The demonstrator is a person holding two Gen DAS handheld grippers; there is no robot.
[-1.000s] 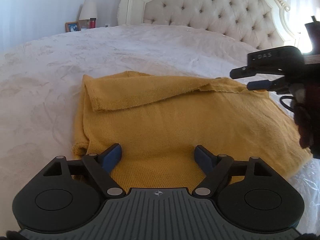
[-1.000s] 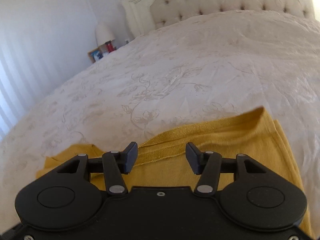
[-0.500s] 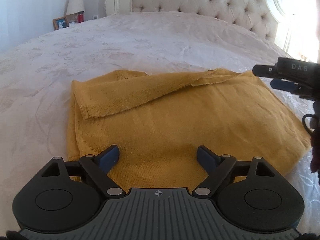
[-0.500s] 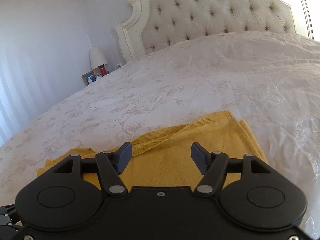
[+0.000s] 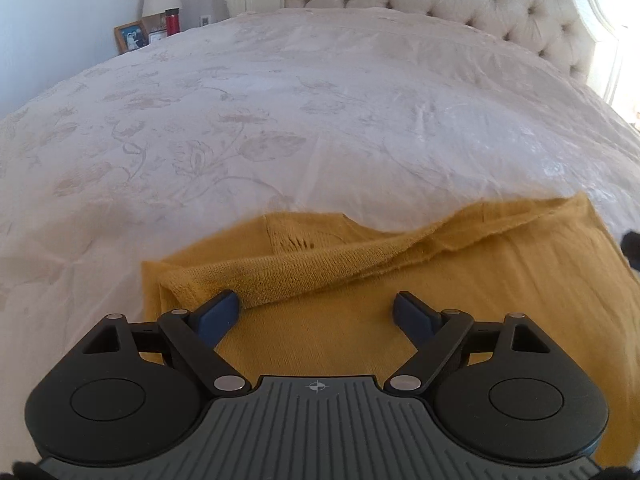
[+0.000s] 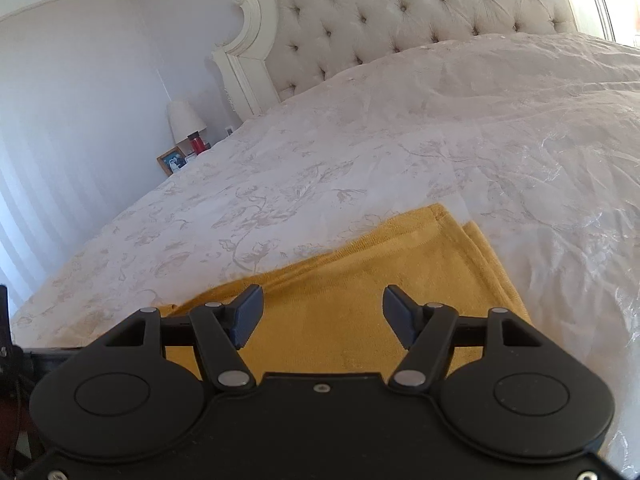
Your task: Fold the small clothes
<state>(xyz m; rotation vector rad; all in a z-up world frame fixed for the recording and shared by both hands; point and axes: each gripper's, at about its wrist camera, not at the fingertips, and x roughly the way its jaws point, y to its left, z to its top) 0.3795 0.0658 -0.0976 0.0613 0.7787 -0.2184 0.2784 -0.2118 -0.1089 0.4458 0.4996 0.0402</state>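
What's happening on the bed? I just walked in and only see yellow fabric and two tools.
A person is folding a yellow sweater on the white bedspread with two handheld tools. One sleeve is already folded across it. The left gripper and right gripper both hover open over the sweater, holding nothing.

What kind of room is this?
Most likely a bedroom. There is a big bed with a white bedspread and a tufted headboard, and beside it a lamp and a framed photo. A yellow sweater lies on the bed.
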